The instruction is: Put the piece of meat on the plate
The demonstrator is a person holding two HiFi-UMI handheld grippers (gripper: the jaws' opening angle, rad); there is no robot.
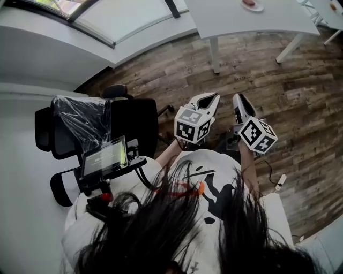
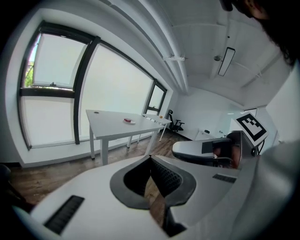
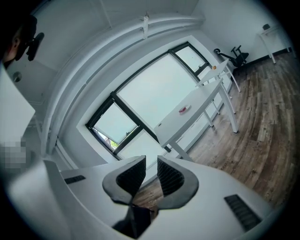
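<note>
Far off, a white table (image 1: 241,18) carries a small white plate (image 1: 253,6) with a reddish piece on it. The same plate (image 2: 129,121) appears small in the left gripper view, and the plate (image 3: 183,110) is tiny in the right gripper view. My left gripper (image 1: 210,98) is held over the wooden floor, well short of the table, its jaw tips meeting with nothing between them. My right gripper (image 1: 239,100) is beside it, jaws close together and empty. Both point toward the table.
A black office chair (image 1: 80,123) with a plastic-wrapped back stands at left. A small screen on a rig (image 1: 104,158) hangs at the person's chest. A second white table (image 1: 332,8) is at top right. Wooden floor (image 1: 300,96) lies between me and the table.
</note>
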